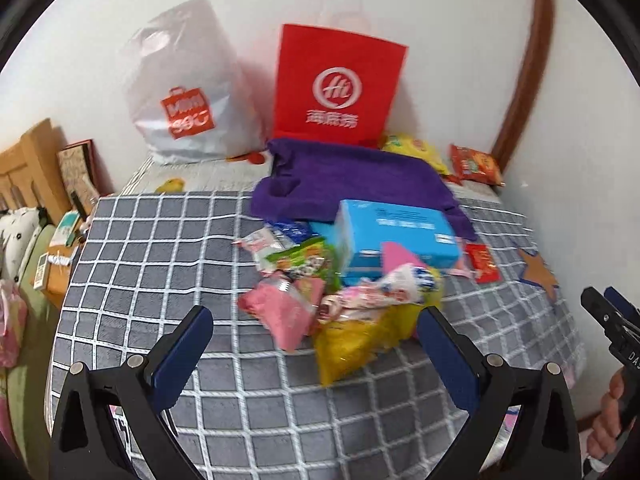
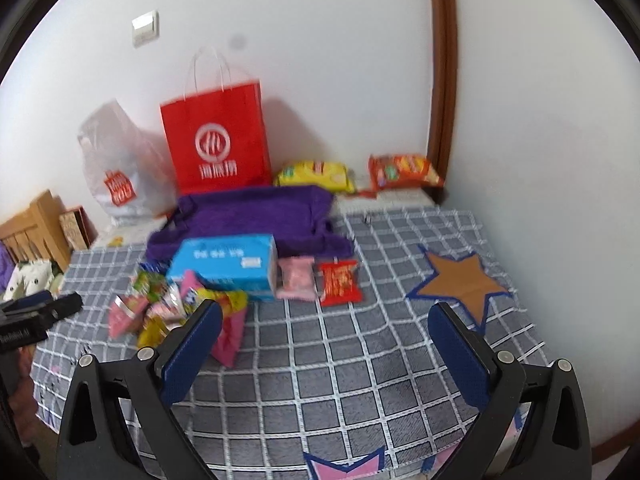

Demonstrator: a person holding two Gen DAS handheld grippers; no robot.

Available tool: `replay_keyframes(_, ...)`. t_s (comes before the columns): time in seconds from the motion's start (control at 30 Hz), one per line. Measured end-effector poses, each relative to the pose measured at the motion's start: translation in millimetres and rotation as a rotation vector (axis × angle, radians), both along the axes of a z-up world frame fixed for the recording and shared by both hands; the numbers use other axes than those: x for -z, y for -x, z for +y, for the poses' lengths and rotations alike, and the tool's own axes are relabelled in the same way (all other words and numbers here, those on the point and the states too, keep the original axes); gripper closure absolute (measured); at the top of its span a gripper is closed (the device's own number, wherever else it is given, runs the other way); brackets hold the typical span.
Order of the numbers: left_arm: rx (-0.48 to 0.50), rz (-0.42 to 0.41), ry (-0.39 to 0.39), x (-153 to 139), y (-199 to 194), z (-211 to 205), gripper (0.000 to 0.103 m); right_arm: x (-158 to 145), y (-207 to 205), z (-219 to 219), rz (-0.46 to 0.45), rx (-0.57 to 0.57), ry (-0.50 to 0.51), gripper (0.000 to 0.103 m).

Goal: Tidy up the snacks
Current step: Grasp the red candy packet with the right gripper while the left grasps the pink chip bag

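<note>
Our left gripper (image 1: 316, 336) gapes wide, holding nothing | right gripper (image 2: 326, 330) likewise spread, empty | snack pile (image 1: 340, 300) heaped on our checked blanket (image 1: 160, 248) against blue box (image 1: 396, 236) | red bag (image 1: 336, 84) by wall

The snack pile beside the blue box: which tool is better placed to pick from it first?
Probably the left tool. It is open and the snack pile lies right before its fingers. The right tool, also open, faces bare checked blanket, with the pile off to its left.
</note>
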State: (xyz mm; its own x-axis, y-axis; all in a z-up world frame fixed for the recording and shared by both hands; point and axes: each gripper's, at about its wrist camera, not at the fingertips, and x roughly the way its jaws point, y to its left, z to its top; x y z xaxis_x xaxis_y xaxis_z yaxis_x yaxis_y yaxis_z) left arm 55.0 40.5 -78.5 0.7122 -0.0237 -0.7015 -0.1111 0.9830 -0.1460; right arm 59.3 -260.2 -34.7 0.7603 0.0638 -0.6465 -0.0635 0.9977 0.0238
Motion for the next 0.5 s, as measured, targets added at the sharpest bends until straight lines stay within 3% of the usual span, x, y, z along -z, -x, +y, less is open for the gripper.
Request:
replay_keyframes(0.17, -0.033, 0.044, 0.026, 24, -21, 19, 0.001, 38, -42, -2, 0.117, -0.006, 0.036, 0.012)
replay_keyframes(0.23, -0.033, 0.087, 0.027, 32, -33, 26, 0.001, 53, -58, -2, 0.150, -0.009, 0.048, 0.021)
replay_keyframes(0.3, -0.034, 0.106, 0.030, 38, -40, 31, 0.001, 67, -74, -1, 0.186, -0.008, 0.059, 0.022)
replay_keyframes(0.5, -0.063, 0.124, 0.020, 50, -57, 45, 0.003, 87, -108, 2, 0.167, -0.009, 0.058, 0.029)
